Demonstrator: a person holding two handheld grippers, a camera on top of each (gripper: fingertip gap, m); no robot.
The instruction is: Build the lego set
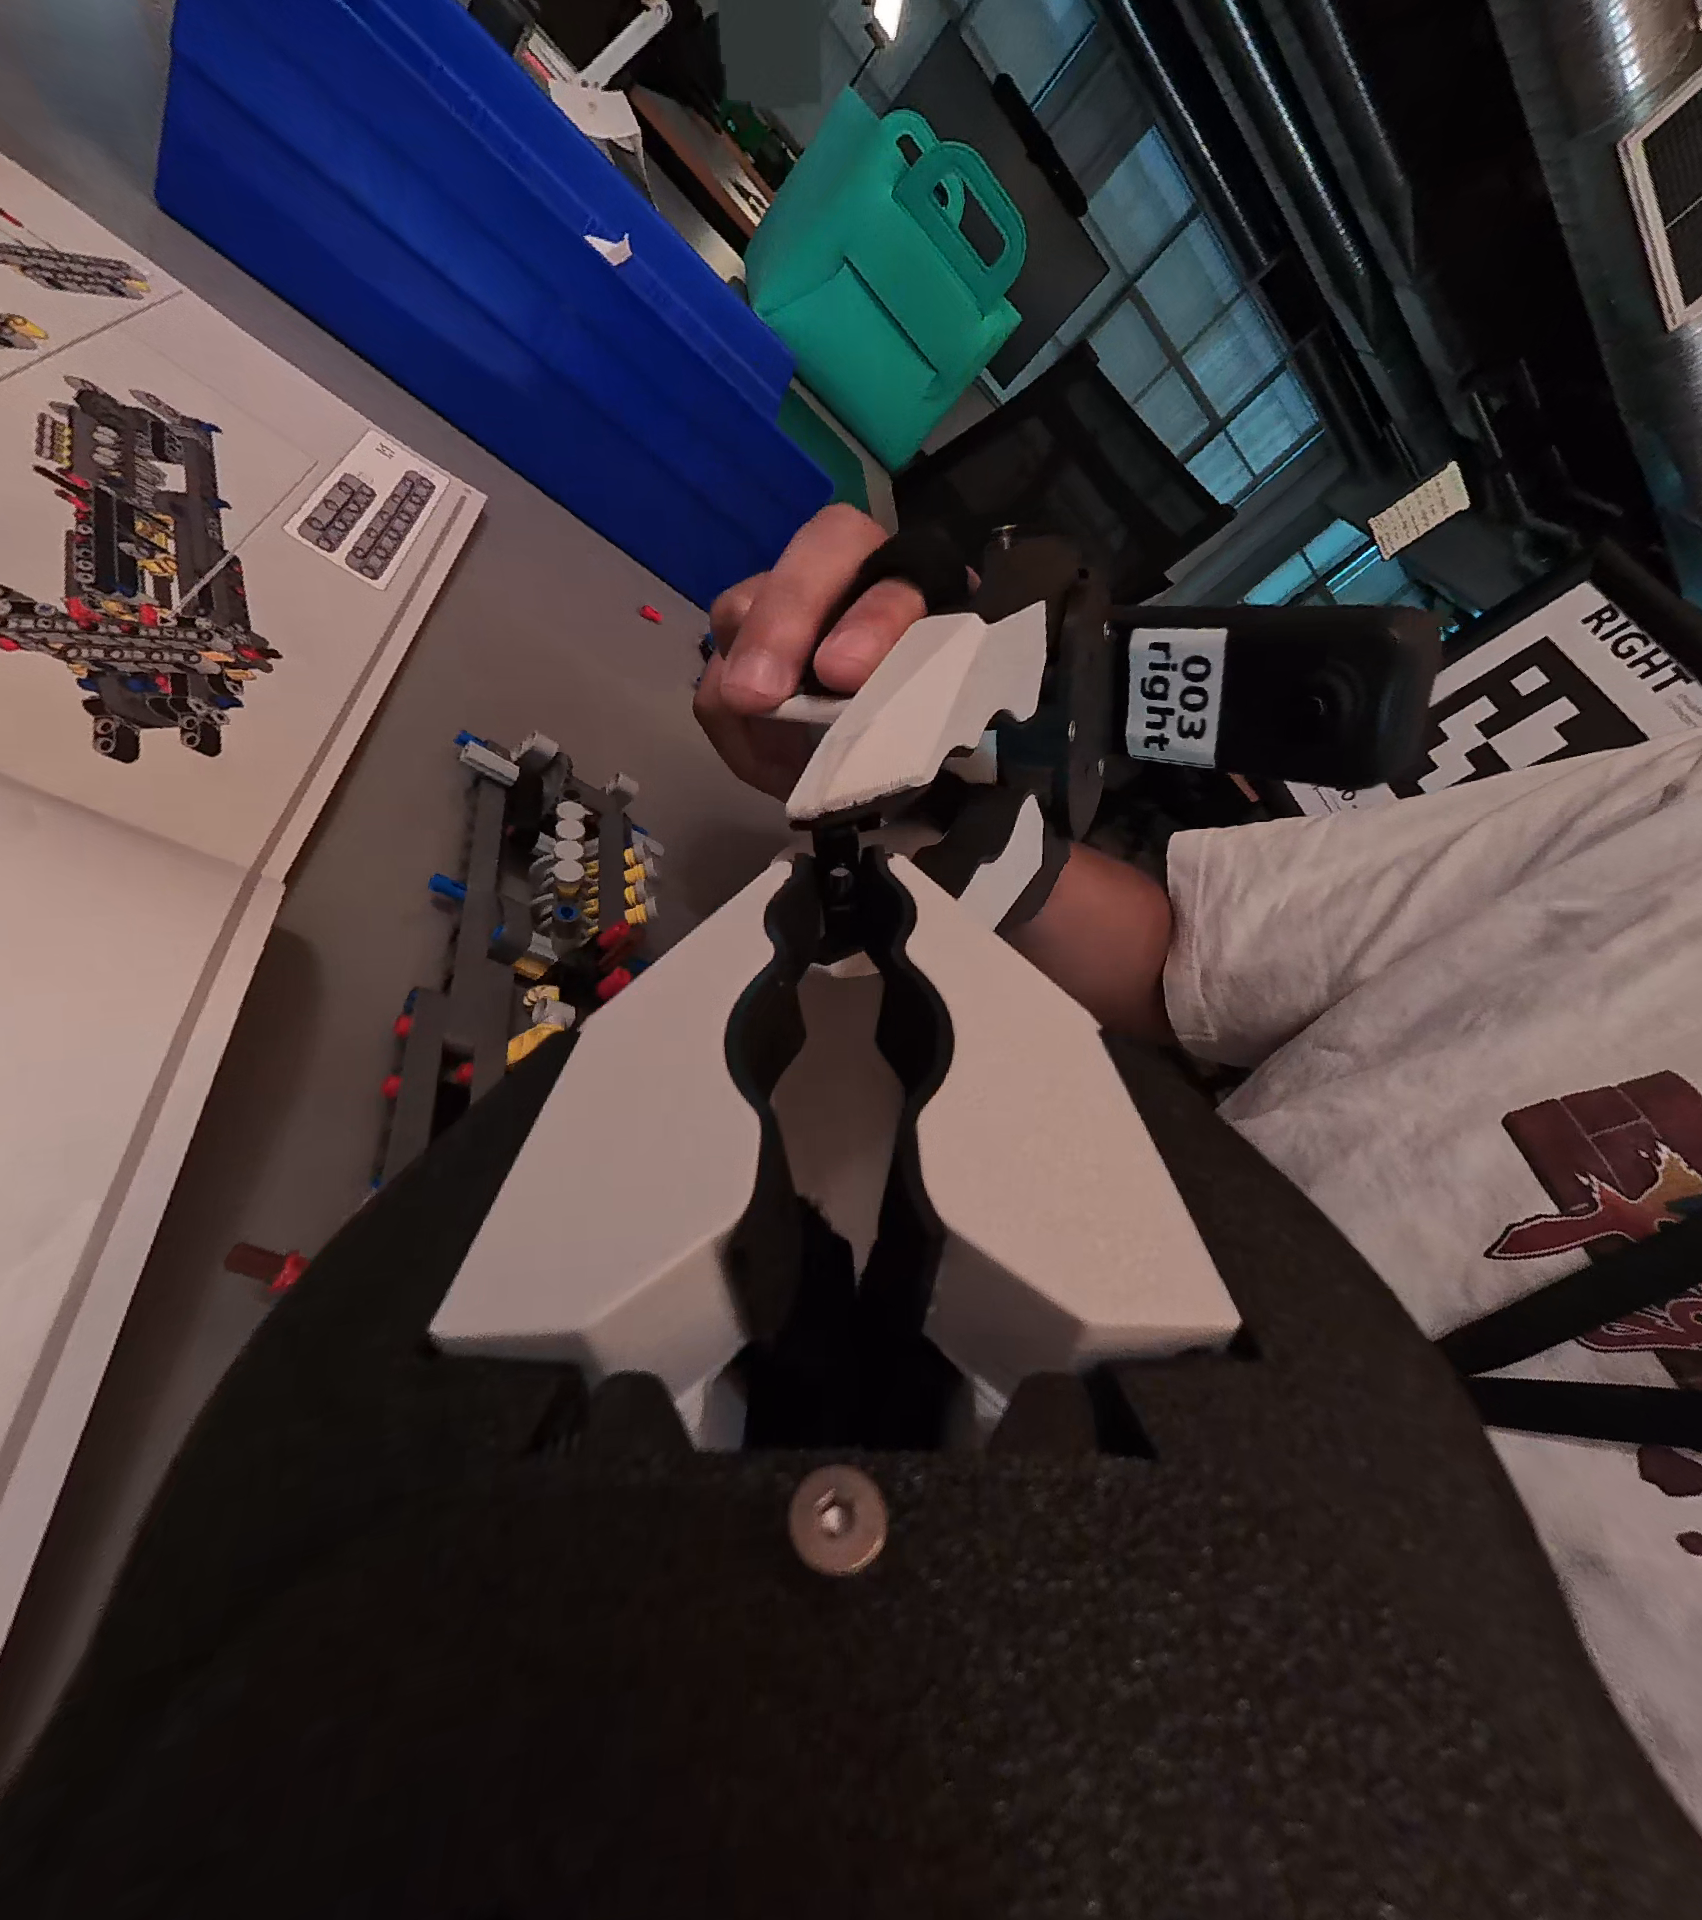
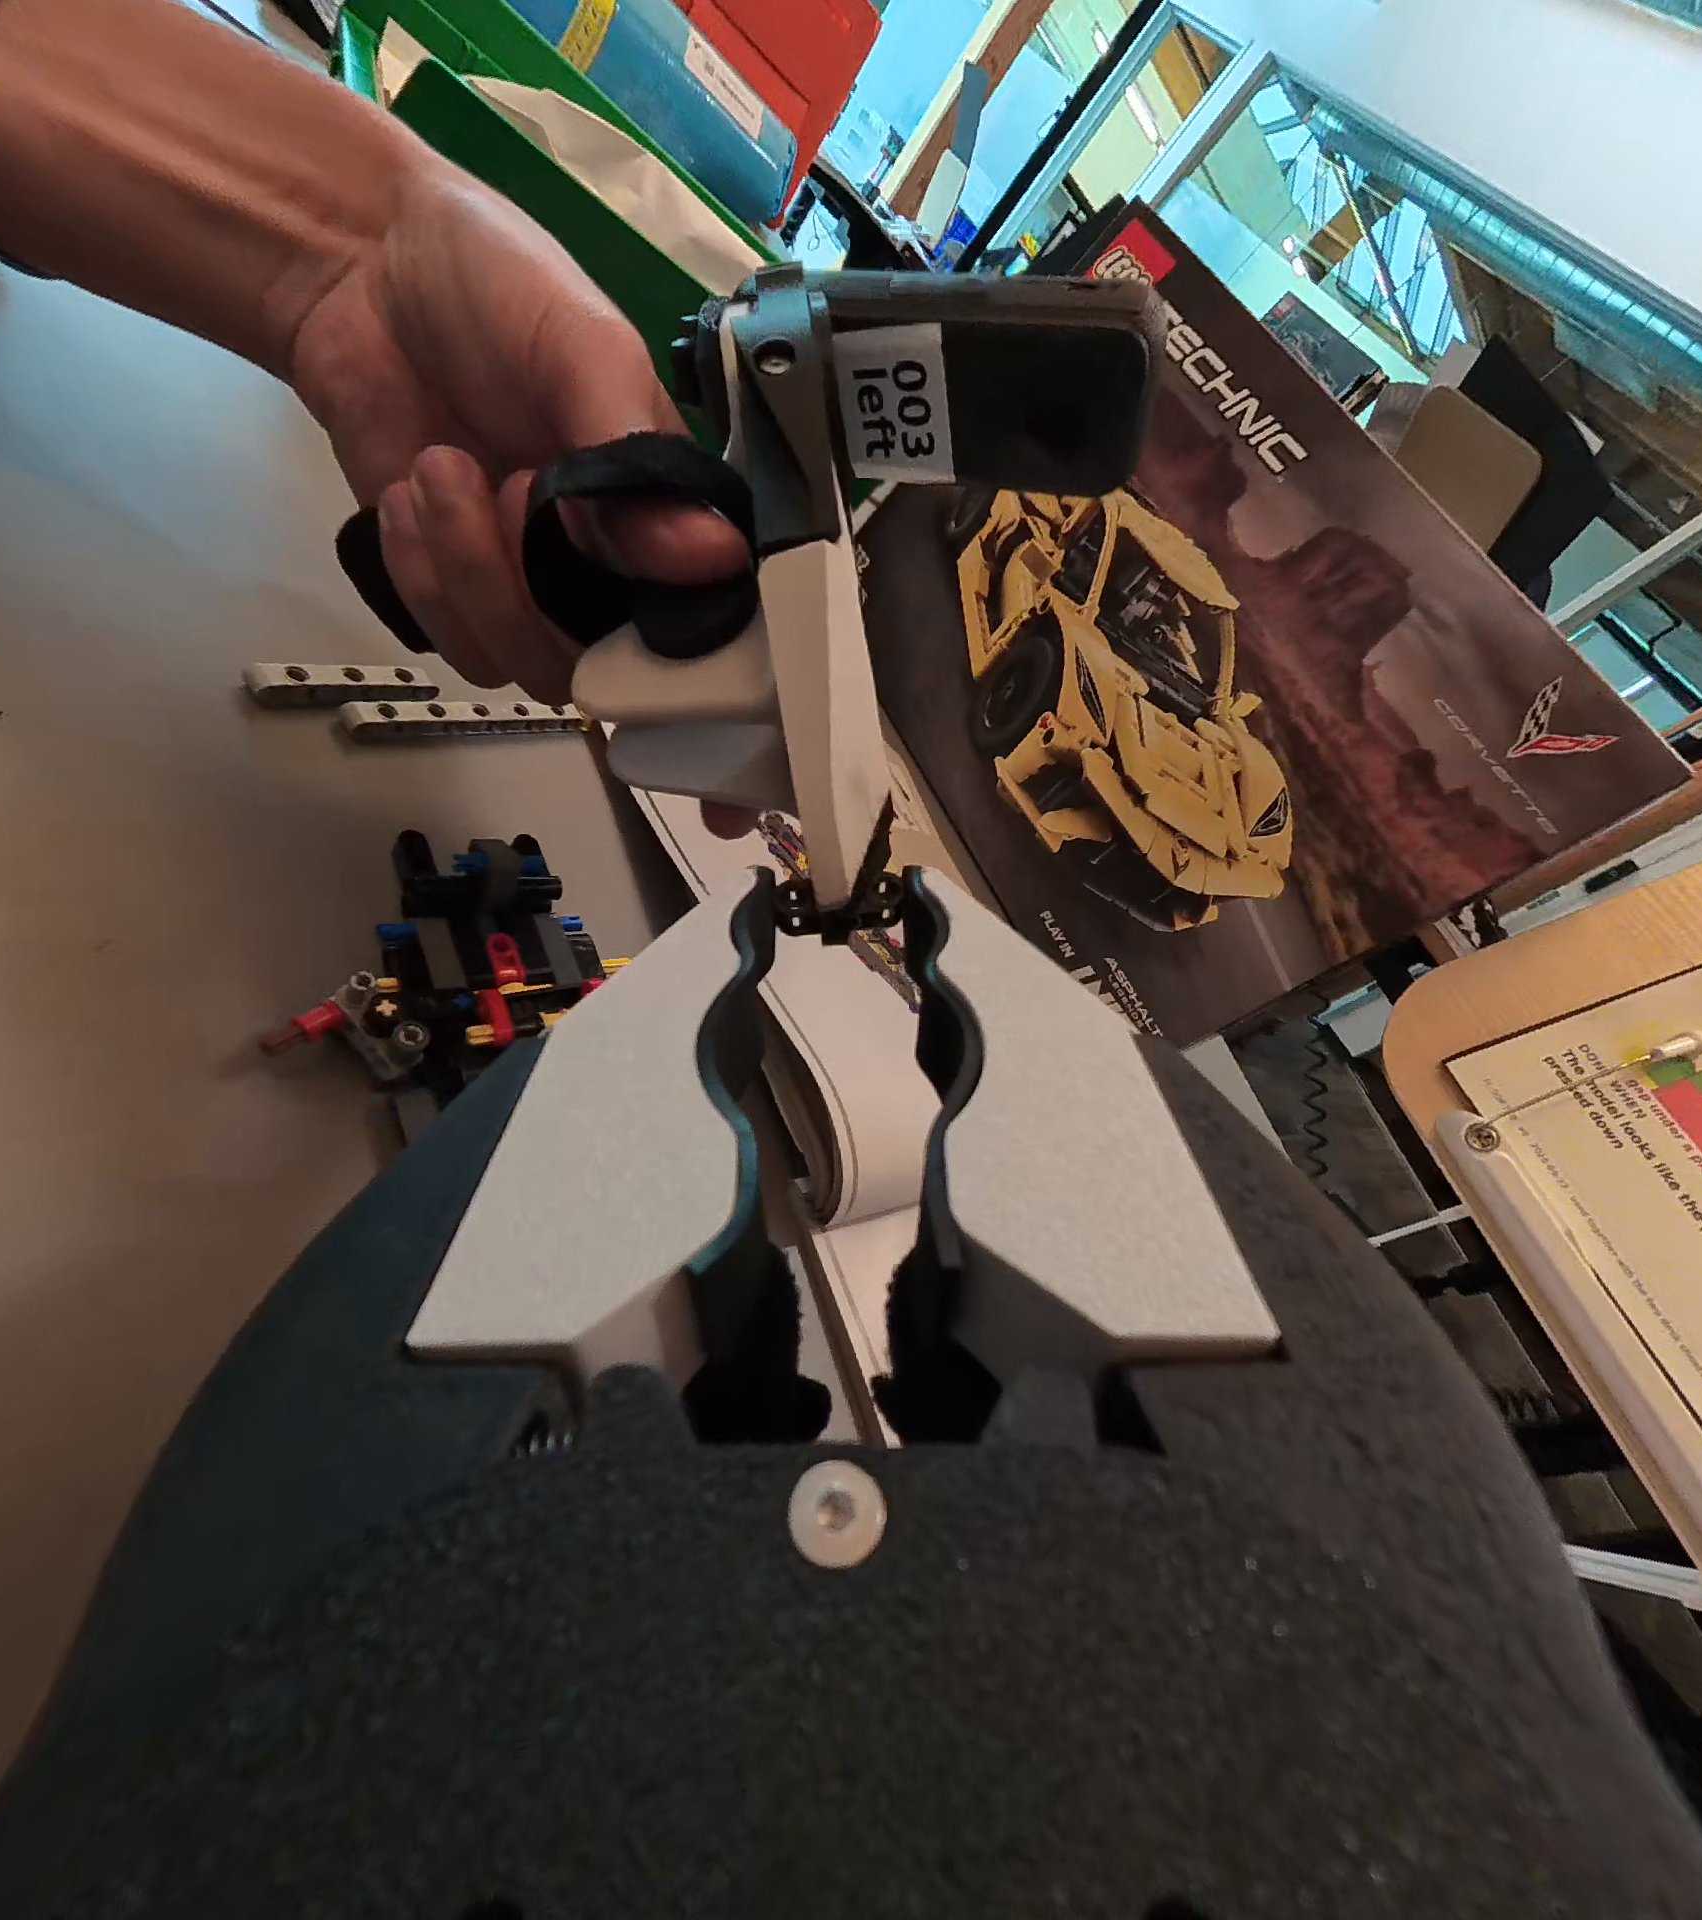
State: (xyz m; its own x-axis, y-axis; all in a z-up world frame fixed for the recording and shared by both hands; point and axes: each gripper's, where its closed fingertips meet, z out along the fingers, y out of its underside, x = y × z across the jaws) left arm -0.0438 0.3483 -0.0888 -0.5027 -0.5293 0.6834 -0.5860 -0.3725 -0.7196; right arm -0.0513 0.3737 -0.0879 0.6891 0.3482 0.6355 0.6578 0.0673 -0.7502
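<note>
1. A small black Lego connector piece (image 2: pixel 839 914) is held in the air between the two grippers, above the grey table (image 2: pixel 99 935).
2. The right gripper (image 2: pixel 839 902) is seen with its white, black-lined jaws narrowed onto the two ends of the black piece, so that it is pinched at the fingertips.
3. The left gripper (image 1: pixel 839 878) is seen with its jaws drawn in close on the same small black piece, which is also gripped there at the tips.
4. In the left wrist view, the tips of the other gripper are met nearly head-on, and the person's hand (image 1: pixel 785 655) is wrapped round its handle.
5. A partly built Lego chassis of dark grey beams with red, blue and yellow pins (image 1: pixel 535 914) lies on the table, beside the open instruction booklet (image 1: pixel 151 582).
6. Two light grey perforated beams (image 2: pixel 411 698) lie side by side on the table, apart from the chassis.
7. A single red pin (image 1: pixel 267 1265) rests alone near the booklet's edge.
8. A boxed set with a yellow car pictured on it (image 2: pixel 1242 675) is propped behind the grippers, and a blue plastic bin (image 1: pixel 473 270) stands beyond the booklet.
</note>
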